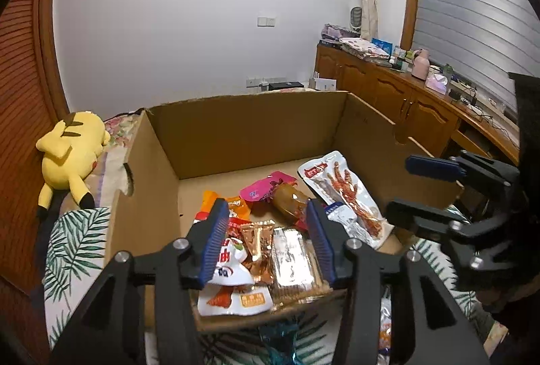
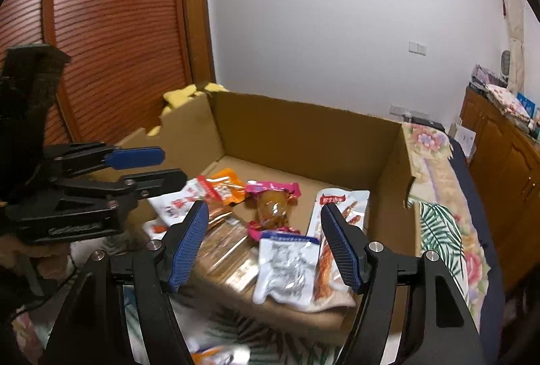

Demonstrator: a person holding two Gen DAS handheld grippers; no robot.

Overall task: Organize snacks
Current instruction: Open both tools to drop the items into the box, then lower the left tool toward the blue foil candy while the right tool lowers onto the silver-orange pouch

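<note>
1. Currently, the left gripper [image 1: 266,240] hangs over the near edge of the cardboard box [image 1: 249,132], jaws spread wide, nothing between them.
2. The right gripper [image 2: 263,243] is also over the near edge, to the right of the left one; jaws spread, empty.
3. Snacks lie loose on the box floor, approx. in the near half:
   - White-and-red packet [image 1: 229,263], nearest the left gripper's left finger.
   - Copper foil packet [image 1: 260,250], just right of it, overlapping.
   - Clear cracker pack [image 1: 297,260], beside the foil packet, at the near edge.
   - Orange packet [image 1: 233,204], behind those.
   - Pink packet w/ a brown item [image 1: 283,192], mid-floor.
   - Long white pouch w/ red strips [image 1: 341,192], right side, angled toward the far corner.
   - Silver-and-white pouch [image 2: 287,267], lying partly on the long pouch's near end.
4. Box sits on a bed w/ leaf-print cover [image 1: 77,240].
5. Yellow plush toy [image 1: 71,155] lies left of the box, outside it.
6. Wooden cabinet [image 1: 398,95] stands along the right wall.
</note>
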